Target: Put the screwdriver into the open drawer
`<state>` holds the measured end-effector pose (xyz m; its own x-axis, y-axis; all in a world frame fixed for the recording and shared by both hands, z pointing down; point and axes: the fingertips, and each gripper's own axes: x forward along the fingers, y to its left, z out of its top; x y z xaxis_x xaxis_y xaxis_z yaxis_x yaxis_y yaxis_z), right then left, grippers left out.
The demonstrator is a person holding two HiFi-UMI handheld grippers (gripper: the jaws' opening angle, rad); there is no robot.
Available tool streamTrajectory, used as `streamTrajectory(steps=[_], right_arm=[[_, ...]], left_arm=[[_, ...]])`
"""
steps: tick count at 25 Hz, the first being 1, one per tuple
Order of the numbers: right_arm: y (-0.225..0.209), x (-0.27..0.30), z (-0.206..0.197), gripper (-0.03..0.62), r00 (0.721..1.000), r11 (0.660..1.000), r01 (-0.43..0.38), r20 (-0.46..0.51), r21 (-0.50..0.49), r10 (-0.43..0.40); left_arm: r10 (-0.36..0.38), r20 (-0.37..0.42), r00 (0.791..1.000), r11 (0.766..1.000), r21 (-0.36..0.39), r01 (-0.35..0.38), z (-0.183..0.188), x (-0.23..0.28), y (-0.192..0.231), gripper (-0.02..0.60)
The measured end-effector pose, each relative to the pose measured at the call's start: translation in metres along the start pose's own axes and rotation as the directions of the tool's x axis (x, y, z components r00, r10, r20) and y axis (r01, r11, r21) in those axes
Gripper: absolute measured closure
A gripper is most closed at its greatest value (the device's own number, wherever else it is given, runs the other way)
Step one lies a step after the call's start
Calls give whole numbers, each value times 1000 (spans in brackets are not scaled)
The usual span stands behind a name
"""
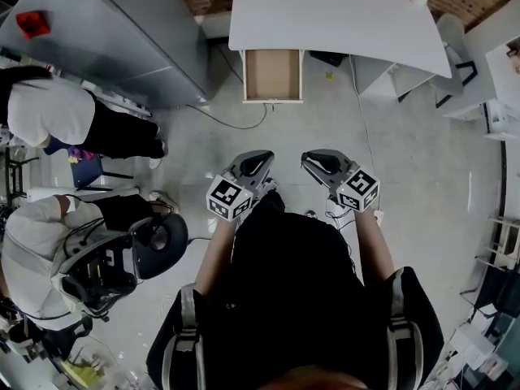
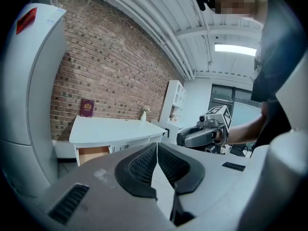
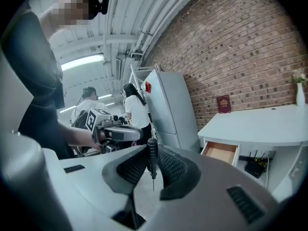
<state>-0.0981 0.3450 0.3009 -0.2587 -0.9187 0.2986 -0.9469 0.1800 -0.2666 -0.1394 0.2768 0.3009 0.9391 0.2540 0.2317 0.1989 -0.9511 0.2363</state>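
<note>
The right gripper [image 3: 153,161] pinches the screwdriver [image 3: 152,151] by its handle, tip down, while the left gripper [image 2: 157,150] is pressed together on nothing; I think it should be carried steadily to the drawer [image 1: 272,74], well ahead, then released low inside.

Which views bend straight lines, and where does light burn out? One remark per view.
Head view: even light, sharp, some bending at the edges; the open drawer reads clearly. Left gripper view: strong fisheye, black corners, curved brick wall, ceiling light burnt out. Right gripper view: same fisheye; screwdriver sharp, strip light glaring.
</note>
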Motion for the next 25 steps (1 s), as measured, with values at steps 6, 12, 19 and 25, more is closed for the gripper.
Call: streamTrajectory(steps=[6,12,19,25], right_arm=[[-17,12,3,471,1000,1000,25,-2,14,-25],[-27,34,0,471,999,999,36,-13,13,-35],[-34,74,0,471,999,999,49,-17,4,-49],[-32,84,0,471,998,998,63,-18,3,-63]], left_arm=[[-25,-7,1000,1000,4,25,4,11,20,565],[-36,-11,999,999,1,36,-2,10,43,565],[-47,-14,999,999,4,47,-10,-1,84,565],[-60,-10,998,998,9,60,-9,-5,95,565]])
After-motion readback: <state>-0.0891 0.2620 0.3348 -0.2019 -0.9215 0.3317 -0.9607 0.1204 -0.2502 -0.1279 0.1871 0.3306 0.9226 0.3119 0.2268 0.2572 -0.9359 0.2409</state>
